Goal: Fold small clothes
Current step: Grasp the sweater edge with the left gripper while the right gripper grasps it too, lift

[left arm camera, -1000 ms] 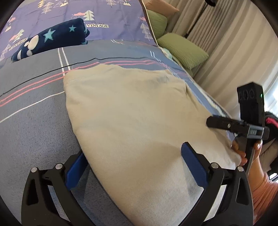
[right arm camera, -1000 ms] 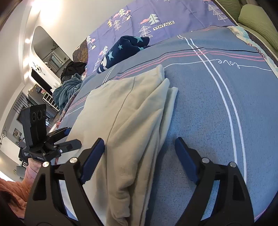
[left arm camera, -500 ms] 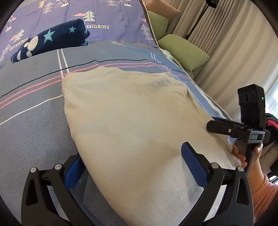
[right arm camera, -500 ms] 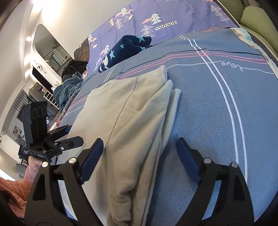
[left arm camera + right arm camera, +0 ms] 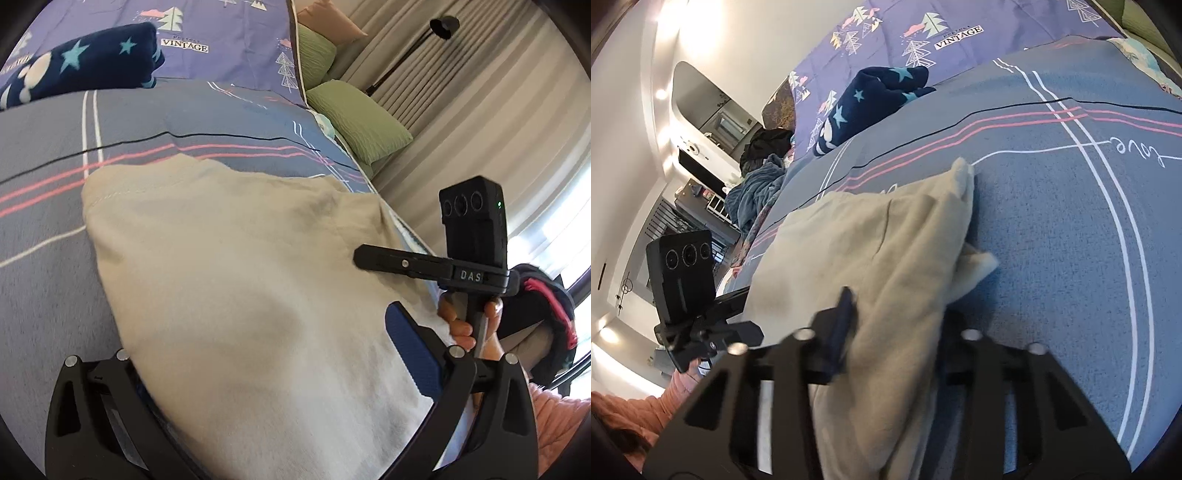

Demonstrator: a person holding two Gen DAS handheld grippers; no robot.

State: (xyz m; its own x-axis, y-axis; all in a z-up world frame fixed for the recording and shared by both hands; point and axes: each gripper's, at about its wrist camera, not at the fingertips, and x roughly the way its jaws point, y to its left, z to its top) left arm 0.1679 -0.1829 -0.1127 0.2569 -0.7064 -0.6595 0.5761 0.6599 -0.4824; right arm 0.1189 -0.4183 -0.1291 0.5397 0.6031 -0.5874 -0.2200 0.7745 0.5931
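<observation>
1. The cream garment lies on the grey-blue striped bed cover, already doubled over into a long panel; its stacked edges run along the side facing the right gripper.
2. It looks like soft, thick fleece or jersey: light, limp, and with no stiffness to hold a shape. Lifted at one point it would likely sag and let the layers slide apart.
3. The best hold is probably at the near corners, pinching all layers together, one gripper at each end, so the fold travels as one piece.
4. The right gripper's jaws are closing with the bunched edge of the garment between them; the blurred blue pads sit close against the cloth, though a firm pinch cannot yet be confirmed.
5. The left gripper stands with its jaws wide, straddling the near end of the garment, with cloth between them but not pressed.
6. Both grippers point forward and downward over the bed, and each is hand-held; fingers wrap the right gripper's handle.
</observation>
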